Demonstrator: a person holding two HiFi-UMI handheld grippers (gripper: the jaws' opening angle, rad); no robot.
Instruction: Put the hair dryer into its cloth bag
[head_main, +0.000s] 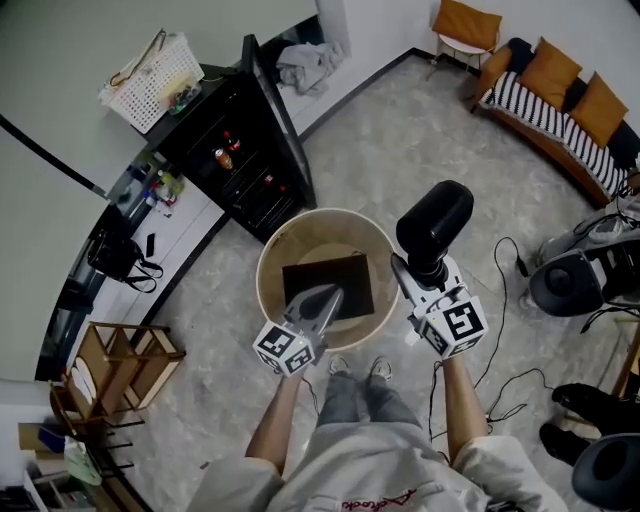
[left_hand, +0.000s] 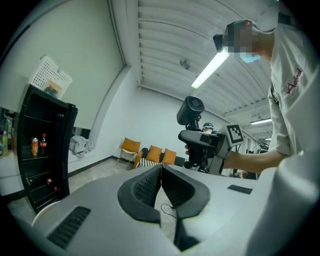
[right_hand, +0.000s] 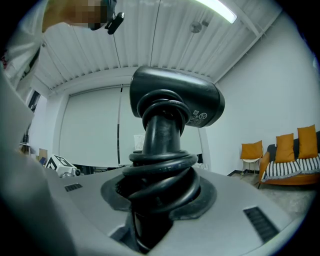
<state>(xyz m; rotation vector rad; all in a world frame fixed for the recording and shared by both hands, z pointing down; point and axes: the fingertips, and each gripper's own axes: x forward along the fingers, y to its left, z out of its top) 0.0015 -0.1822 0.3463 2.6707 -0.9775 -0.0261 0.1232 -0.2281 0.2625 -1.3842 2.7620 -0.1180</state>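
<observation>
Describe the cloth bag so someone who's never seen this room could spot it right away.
Find the round beige table in front of the person, beside the black shelf cabinet. A dark cloth bag lies at its centre: flat and square, unlike the bulky black hair dryer held alongside.

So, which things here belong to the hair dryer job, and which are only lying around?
Job: hair dryer, held in right gripper; cloth bag on round table; left gripper, shut, empty.
Lying about: white basket, black cabinet, sofa, wooden rack.

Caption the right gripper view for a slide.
Right gripper, jaws closed on the cord-wrapped handle of a black hair dryer.
</observation>
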